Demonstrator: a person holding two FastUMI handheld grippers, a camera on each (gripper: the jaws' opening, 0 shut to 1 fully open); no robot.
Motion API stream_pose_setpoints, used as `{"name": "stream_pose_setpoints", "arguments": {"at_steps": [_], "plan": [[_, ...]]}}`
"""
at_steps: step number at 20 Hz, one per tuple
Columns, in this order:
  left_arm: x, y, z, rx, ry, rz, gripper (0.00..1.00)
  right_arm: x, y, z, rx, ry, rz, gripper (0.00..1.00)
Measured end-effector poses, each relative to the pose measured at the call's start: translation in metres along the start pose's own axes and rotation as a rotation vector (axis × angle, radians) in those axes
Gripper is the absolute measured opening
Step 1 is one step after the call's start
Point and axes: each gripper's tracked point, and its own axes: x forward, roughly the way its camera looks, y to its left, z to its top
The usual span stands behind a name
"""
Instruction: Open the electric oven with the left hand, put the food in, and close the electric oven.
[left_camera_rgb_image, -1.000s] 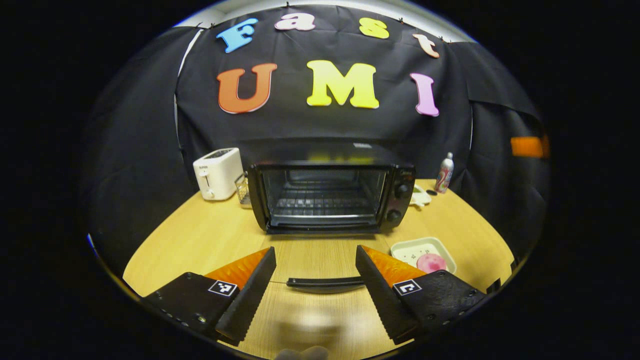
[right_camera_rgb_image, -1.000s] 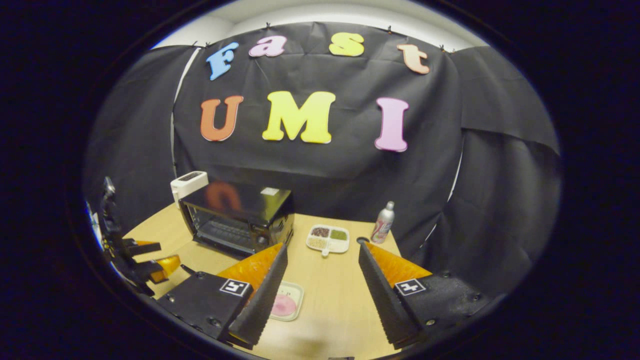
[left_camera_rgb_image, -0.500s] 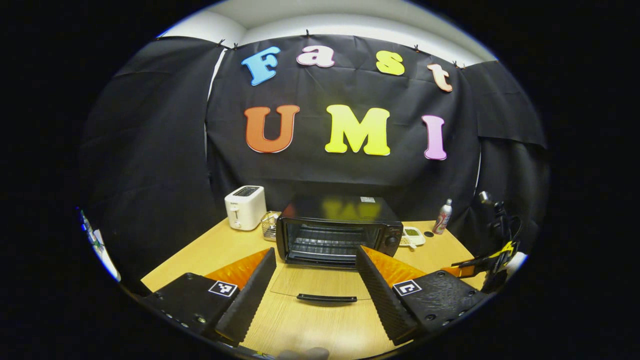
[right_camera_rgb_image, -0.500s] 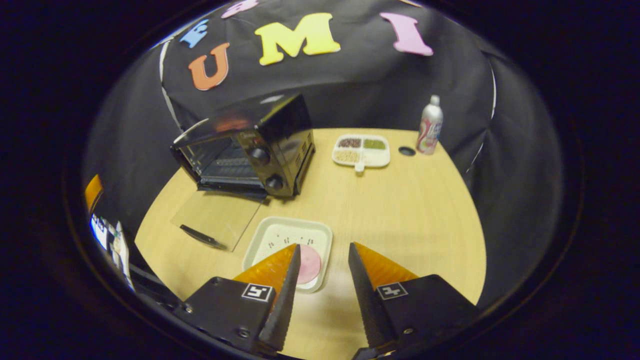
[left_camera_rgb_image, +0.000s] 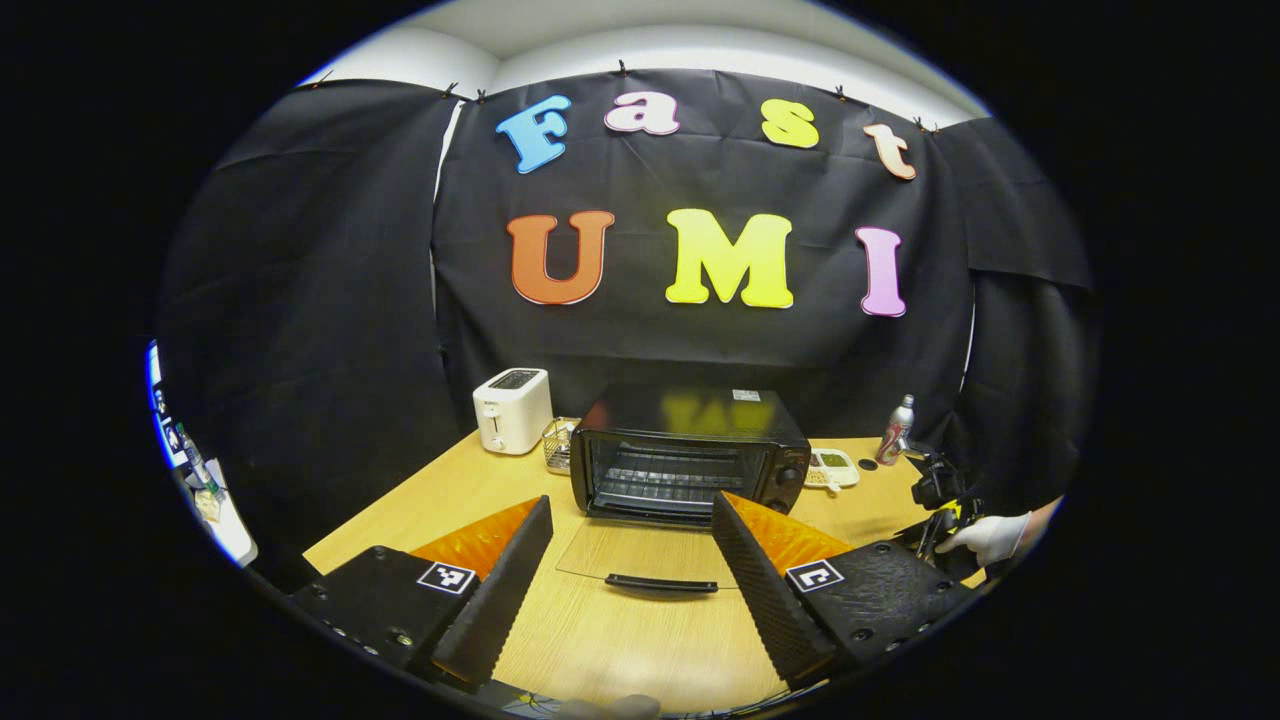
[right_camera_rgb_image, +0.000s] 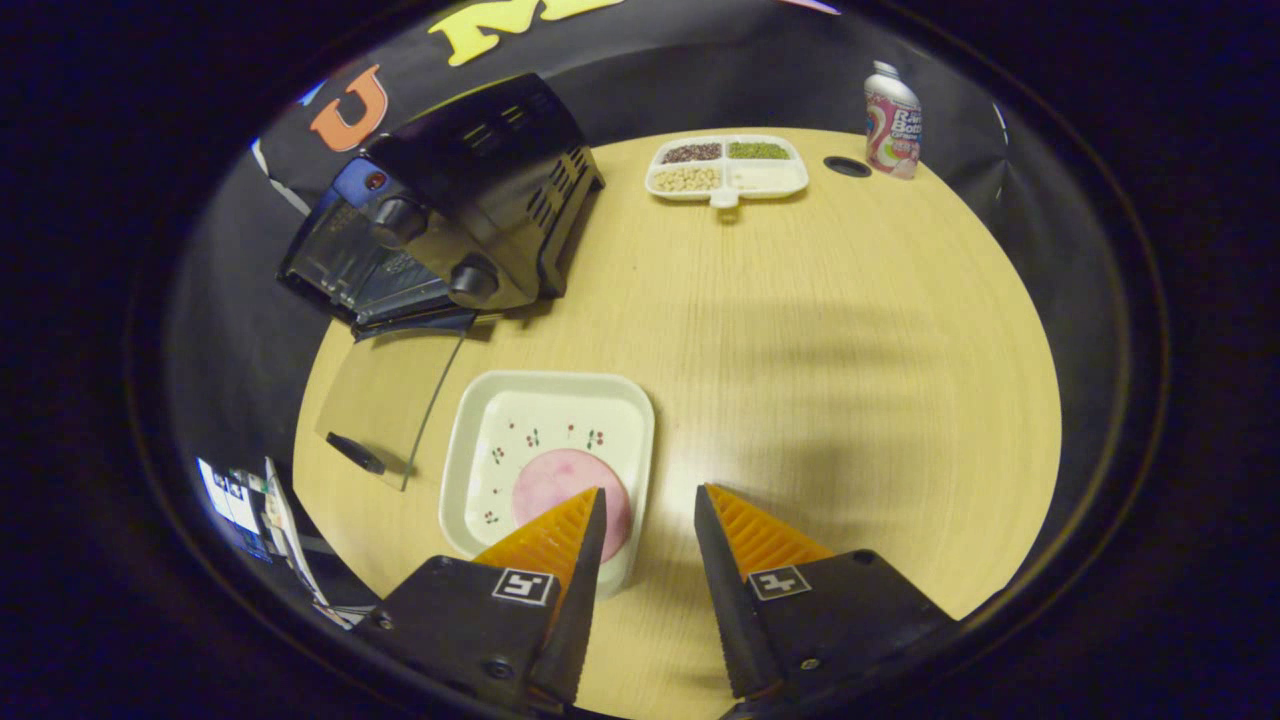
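Observation:
The black electric oven (left_camera_rgb_image: 690, 450) stands mid-table with its glass door (left_camera_rgb_image: 640, 552) folded flat and the handle (left_camera_rgb_image: 660, 583) toward me. My left gripper (left_camera_rgb_image: 630, 520) hovers open and empty in front of that door. In the right gripper view the oven (right_camera_rgb_image: 470, 210) sits at the upper left. A white square plate (right_camera_rgb_image: 520, 400) holding a pink slice of food (right_camera_rgb_image: 560, 480) lies below it. My right gripper (right_camera_rgb_image: 648, 492) is open, straddling the plate's right rim, one finger over the food. In the left gripper view it appears at the far right (left_camera_rgb_image: 945, 500), held by a gloved hand (left_camera_rgb_image: 990, 535).
A white toaster (left_camera_rgb_image: 513, 410) and a wire basket (left_camera_rgb_image: 556, 445) stand left of the oven. A divided tray of beans (right_camera_rgb_image: 727, 165), a bottle (right_camera_rgb_image: 892, 120) and its cap (right_camera_rgb_image: 847, 166) sit at the far edge. Bare wooden table (right_camera_rgb_image: 850, 350) lies right of the plate.
The left gripper has drawn back and up from the open oven door. The right gripper has dropped toward the plate, its fingers narrowing slightly over the rim.

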Motion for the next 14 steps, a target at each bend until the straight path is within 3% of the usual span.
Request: {"name": "stream_pose_setpoints", "arguments": {"at_steps": [3, 5, 6, 7, 9, 12, 13, 14], "plan": [[0.007, 0.005, -0.005, -0.011, 0.017, -0.008, 0.97, 0.009, -0.002, 0.003, 0.045, 0.036, -0.030, 0.42], [0.013, 0.008, -0.006, -0.011, 0.019, -0.019, 0.97, 0.009, -0.004, 0.002, 0.061, 0.091, -0.049, 0.22], [0.016, 0.010, -0.007, -0.006, 0.019, -0.026, 0.97, 0.006, -0.004, 0.001, 0.068, 0.116, -0.060, 0.29], [0.019, 0.013, -0.006, -0.001, 0.018, -0.027, 0.97, 0.008, -0.004, 0.001, 0.074, 0.147, -0.074, 0.23], [0.024, 0.019, -0.005, -0.001, 0.010, -0.034, 0.97, 0.010, -0.004, 0.003, 0.089, 0.199, -0.106, 0.26], [0.034, 0.029, -0.011, -0.021, 0.015, -0.045, 0.97, 0.014, -0.007, 0.005, 0.079, 0.240, -0.160, 0.15], [0.037, 0.031, -0.013, -0.030, 0.019, -0.050, 0.97, 0.012, -0.008, 0.004, 0.062, 0.248, -0.161, 0.05], [0.038, 0.035, -0.014, -0.040, 0.020, -0.053, 0.97, 0.011, -0.007, 0.005, 0.062, 0.251, -0.155, 0.04]]}}
